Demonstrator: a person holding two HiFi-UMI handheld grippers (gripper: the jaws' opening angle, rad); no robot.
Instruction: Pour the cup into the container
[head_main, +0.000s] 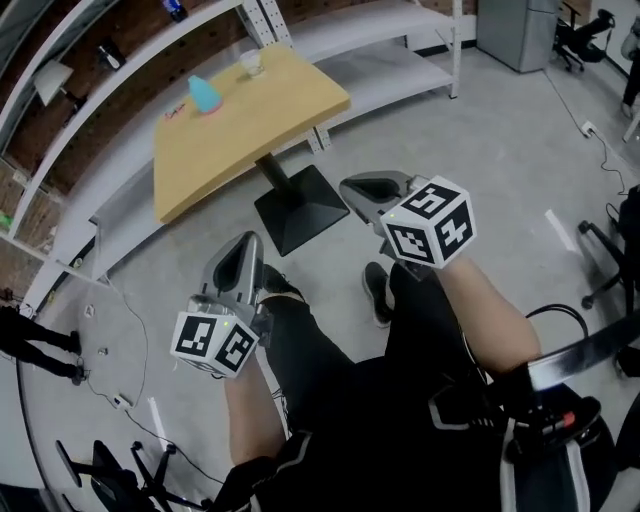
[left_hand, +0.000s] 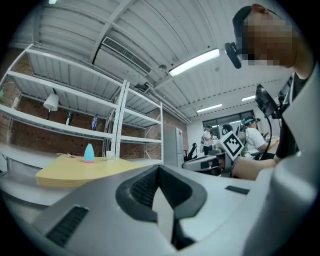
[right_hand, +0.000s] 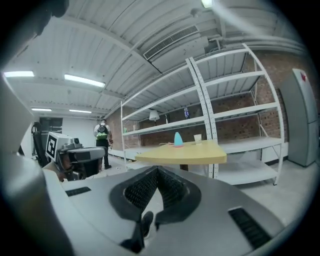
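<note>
Pale cup (head_main: 250, 62) looks light, crushable; we'd pinch mid-wall gently, left claw (head_main: 244, 250) and right claw (head_main: 356, 187) now clenched empty

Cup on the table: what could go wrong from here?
1. The cup stands by the table's far edge; a push with the shut right gripper could tip it off.
2. The cup is clear and small from here, easy to misjudge.
3. The black base under the table sticks out: a trip hazard walking in.
</note>
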